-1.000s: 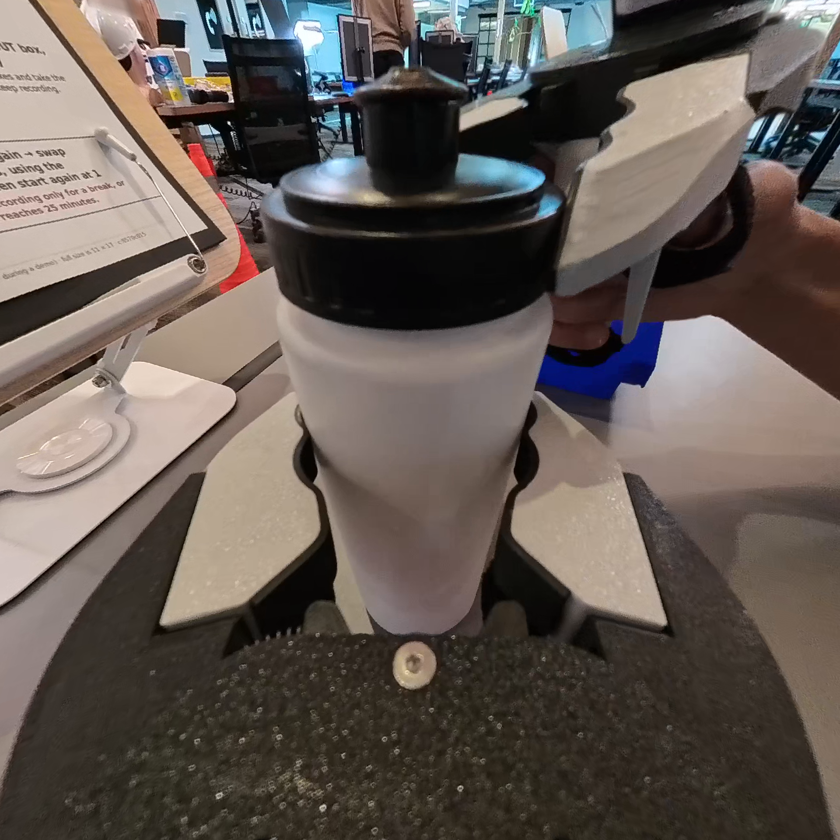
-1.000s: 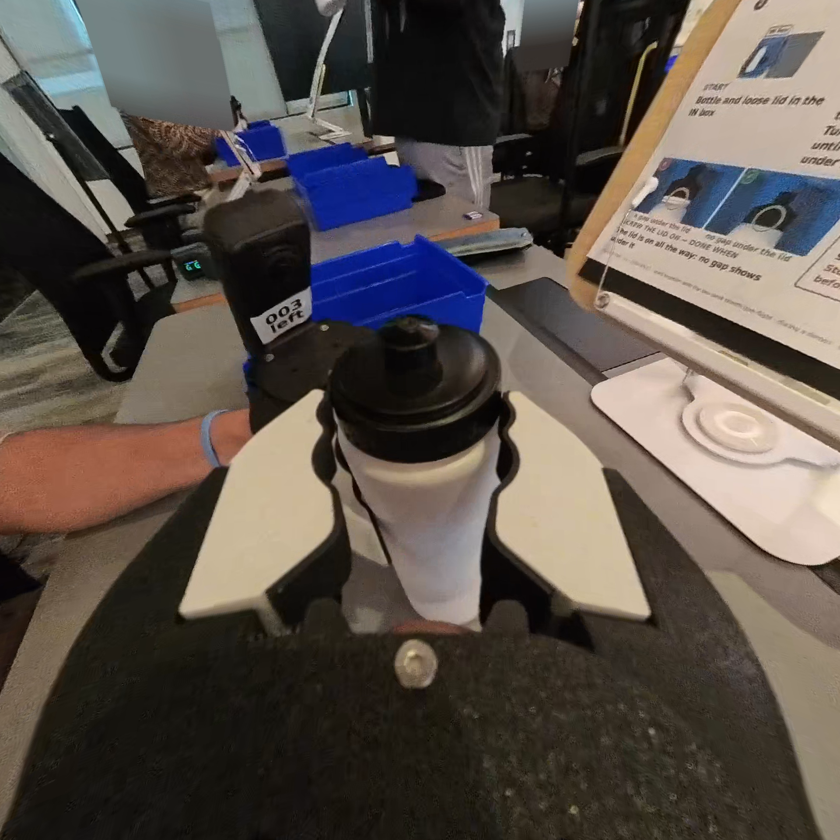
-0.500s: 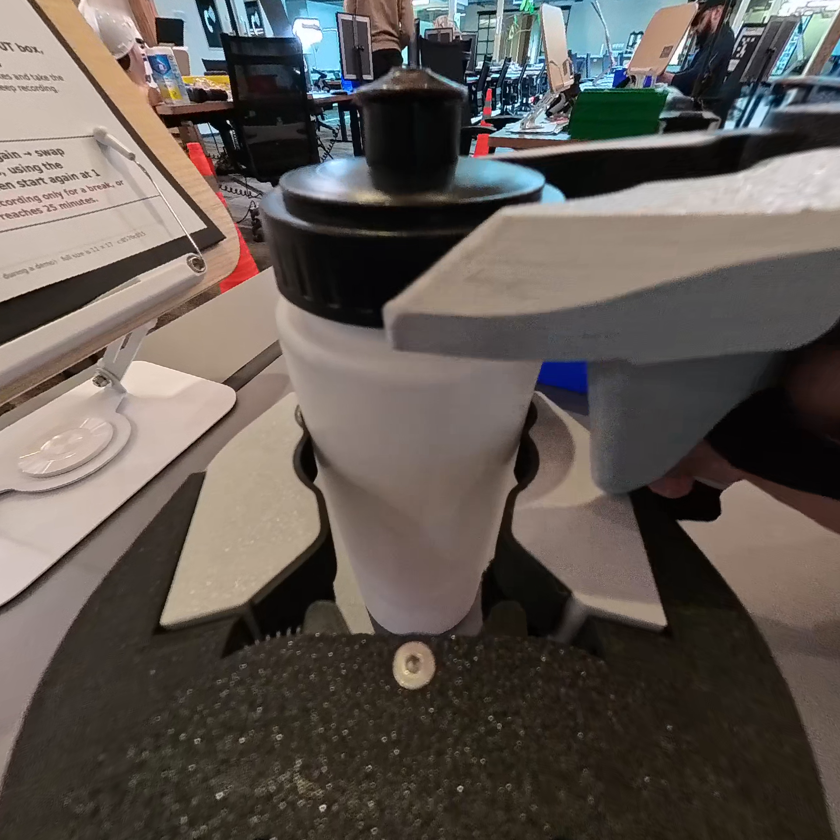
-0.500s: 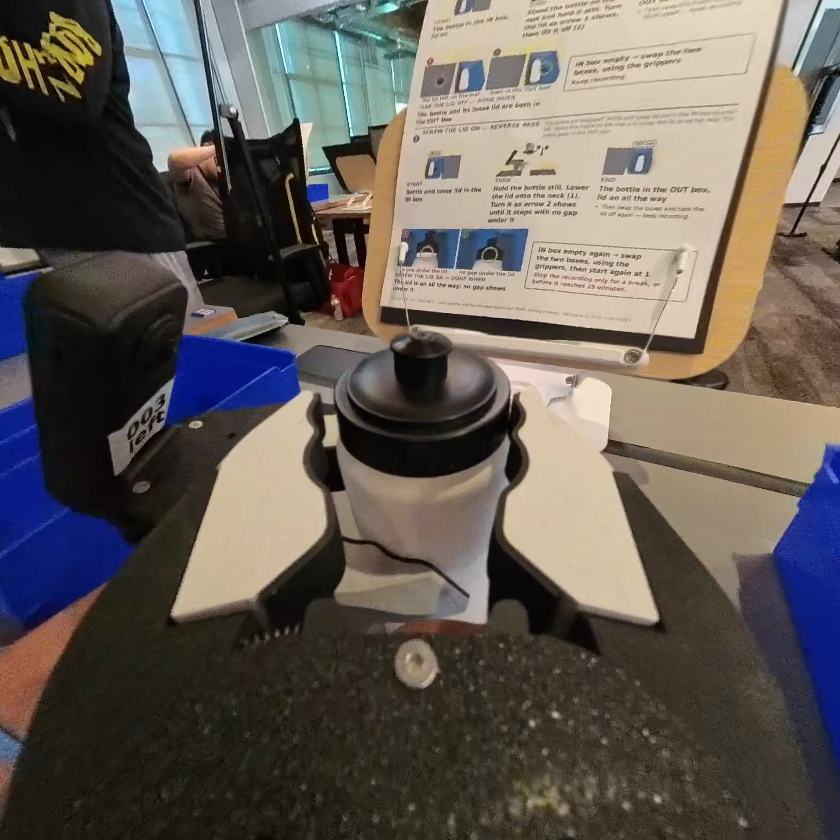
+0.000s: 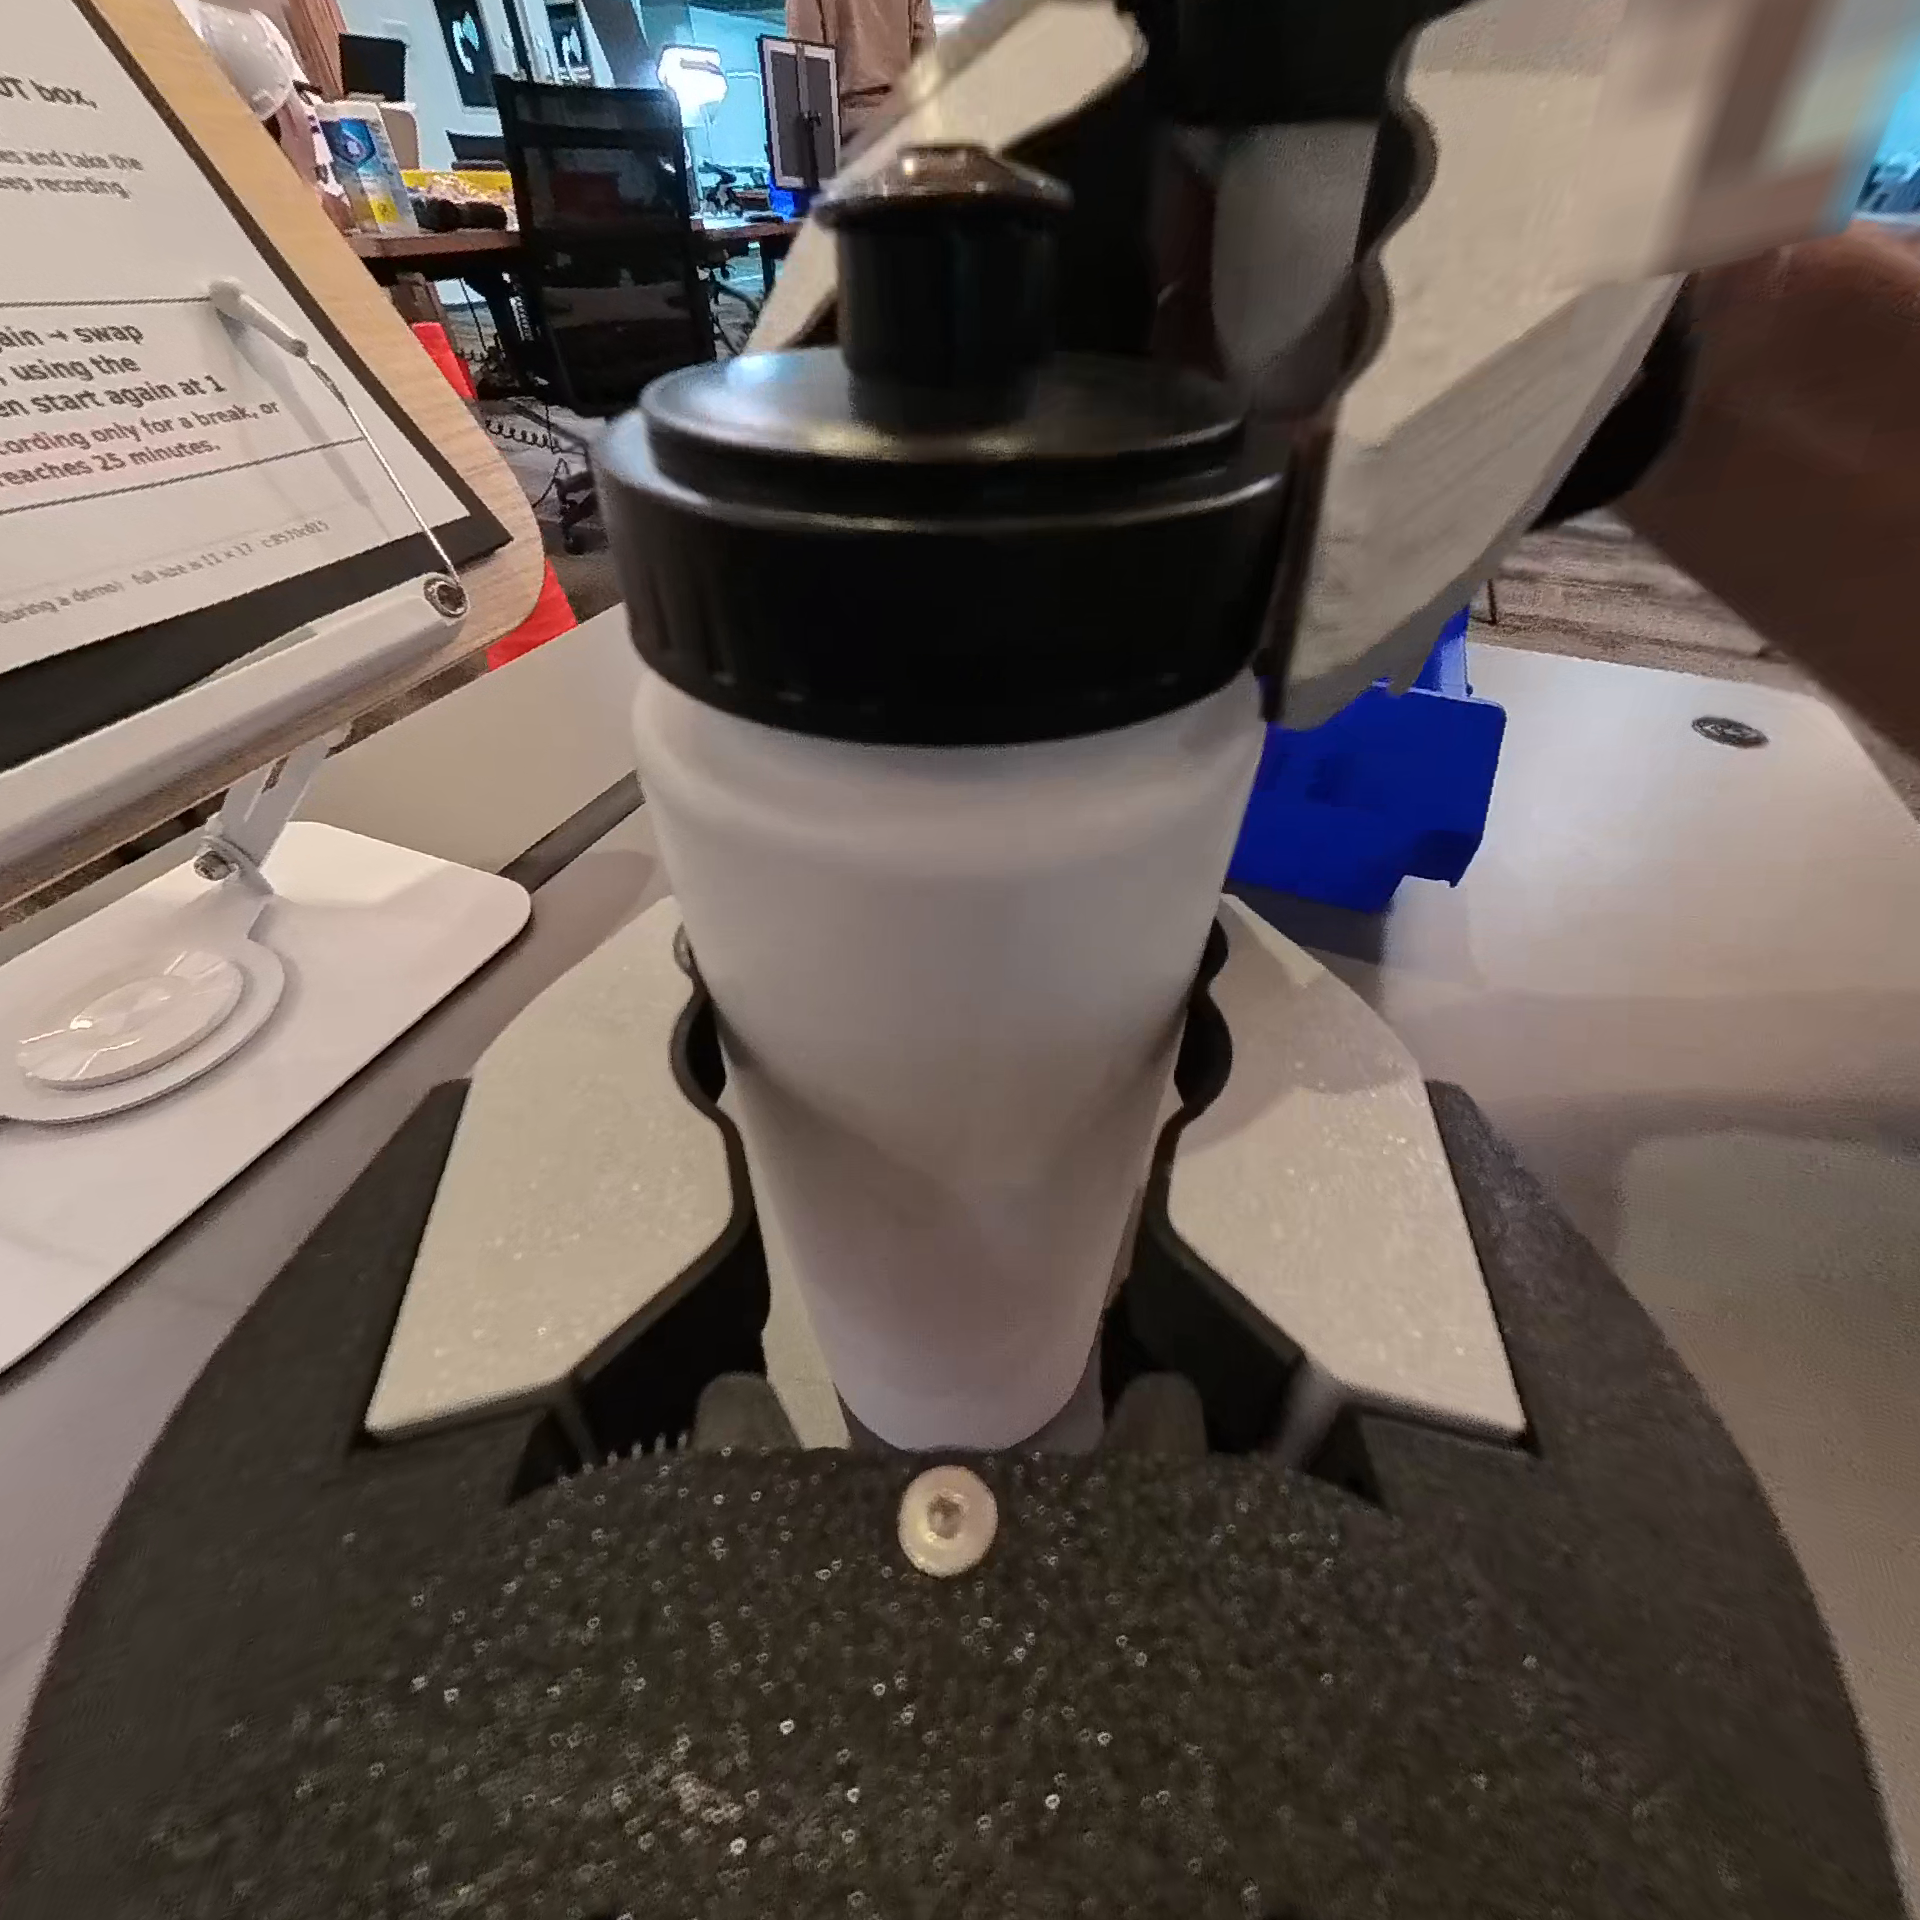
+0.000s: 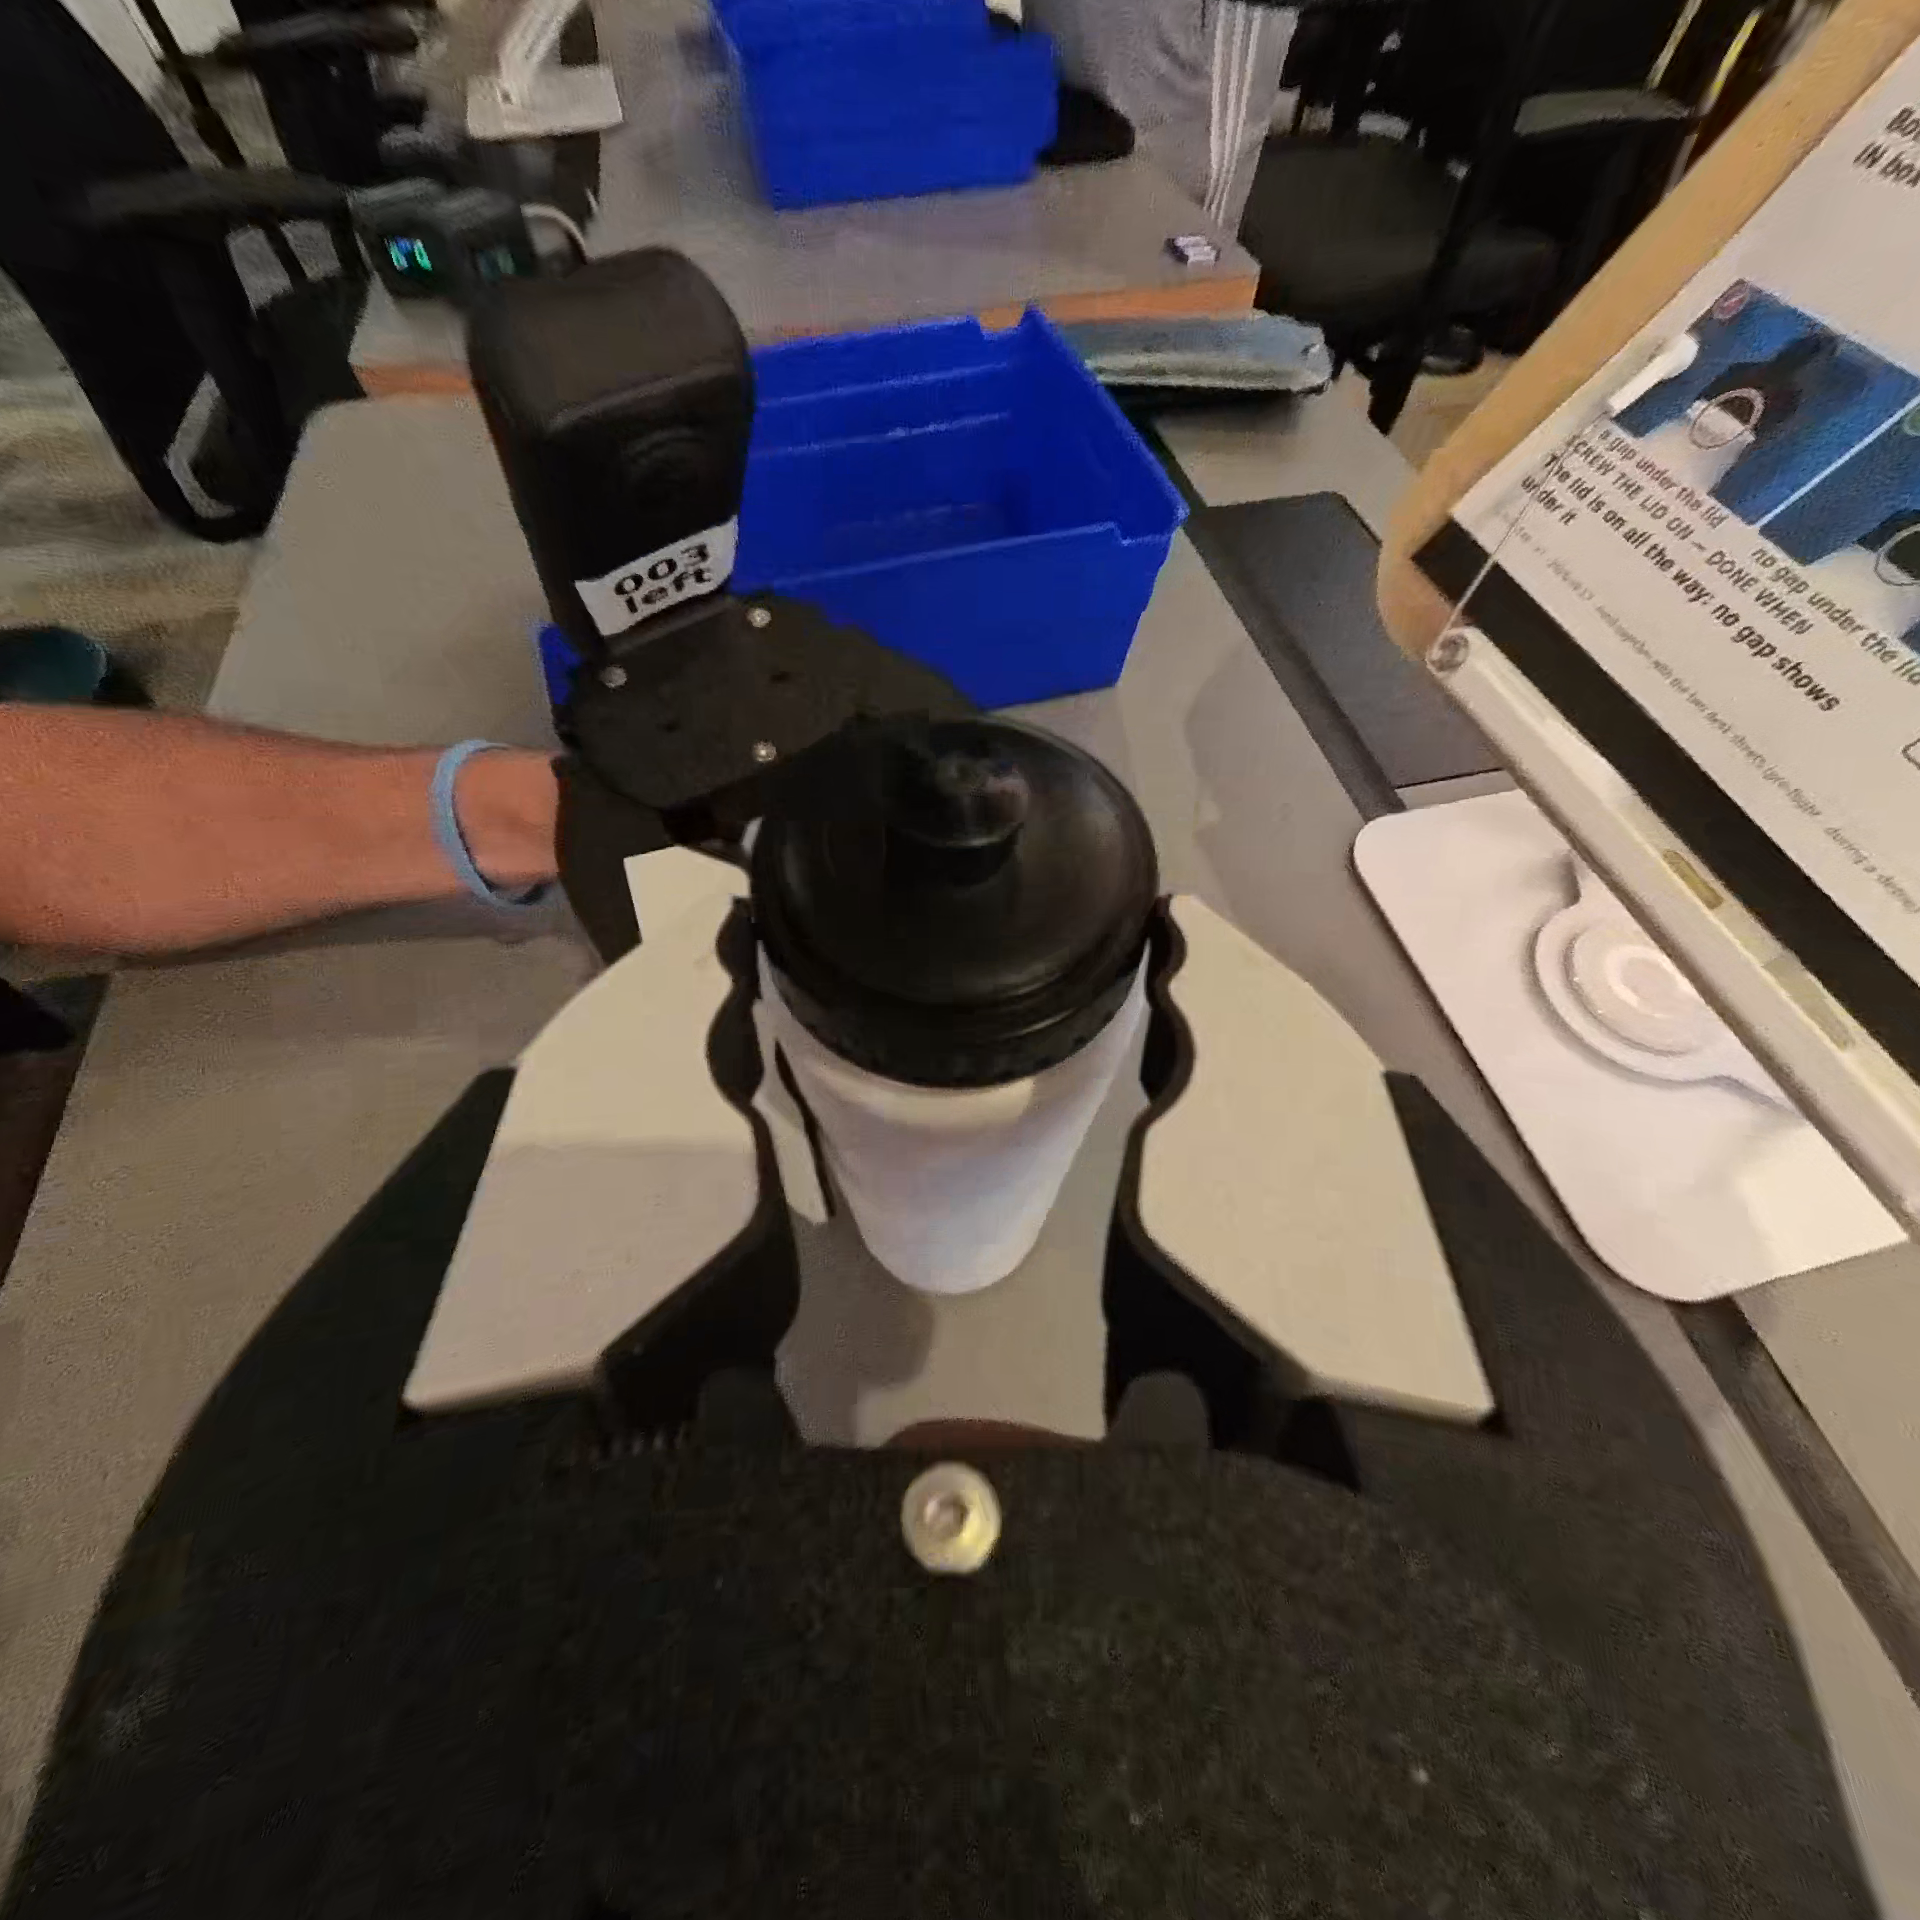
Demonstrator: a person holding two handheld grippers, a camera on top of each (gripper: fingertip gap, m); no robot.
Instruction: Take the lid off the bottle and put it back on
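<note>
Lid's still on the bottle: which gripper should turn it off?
Right. The right gripper already straddles the black lid from above, while the left gripper clamps the white bottle body, best kept there to steady it.

Right gripper swung back round bottle: half second ago faced instruction board, now faces blue bin again. In left wrist view its fingers, then lying across lid, now come down from above.
</note>
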